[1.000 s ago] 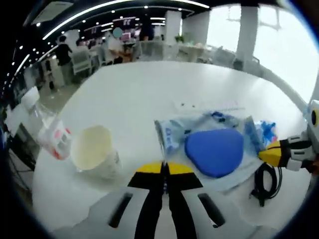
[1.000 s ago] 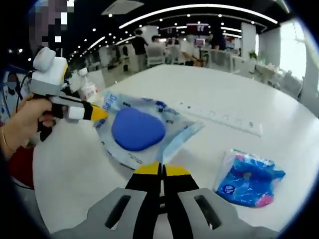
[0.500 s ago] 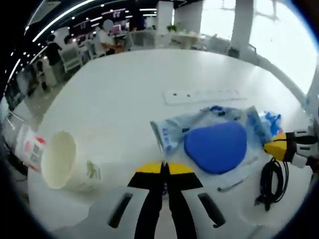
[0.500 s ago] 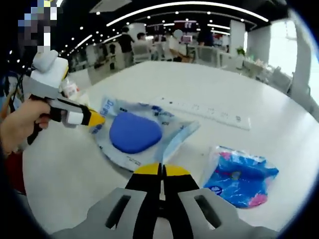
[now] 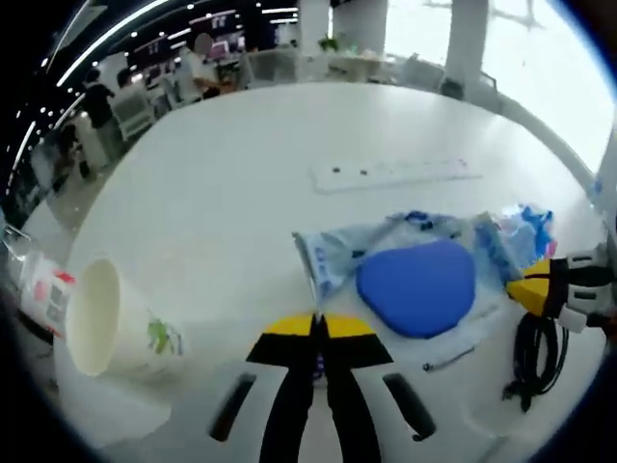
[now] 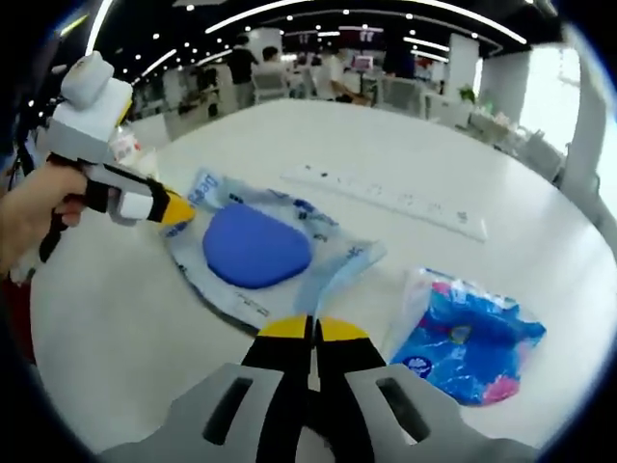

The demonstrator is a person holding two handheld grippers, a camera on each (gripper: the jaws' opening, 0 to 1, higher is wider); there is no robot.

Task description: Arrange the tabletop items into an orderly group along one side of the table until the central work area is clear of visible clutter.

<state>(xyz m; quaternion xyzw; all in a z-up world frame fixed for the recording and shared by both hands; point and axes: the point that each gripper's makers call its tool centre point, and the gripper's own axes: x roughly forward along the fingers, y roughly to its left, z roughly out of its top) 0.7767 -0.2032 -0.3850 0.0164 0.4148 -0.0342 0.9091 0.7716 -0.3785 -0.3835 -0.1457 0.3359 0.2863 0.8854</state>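
Crinkly clear bag [image 5: 405, 256], rounded blue pad [image 5: 415, 289]

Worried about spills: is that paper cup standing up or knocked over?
Knocked over: the paper cup lies on its side, its open mouth facing sideways. Inside looks empty.

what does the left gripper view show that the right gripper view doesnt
Left gripper view alone: a cream paper cup lying on its side, a coiled black cable, and the right tongs.

Right gripper view alone: the left tongs, held in a person's hand.

Shared: the clear plastic bag holding a blue rounded pad, the long white power strip, the blue tissue pack and the white table.
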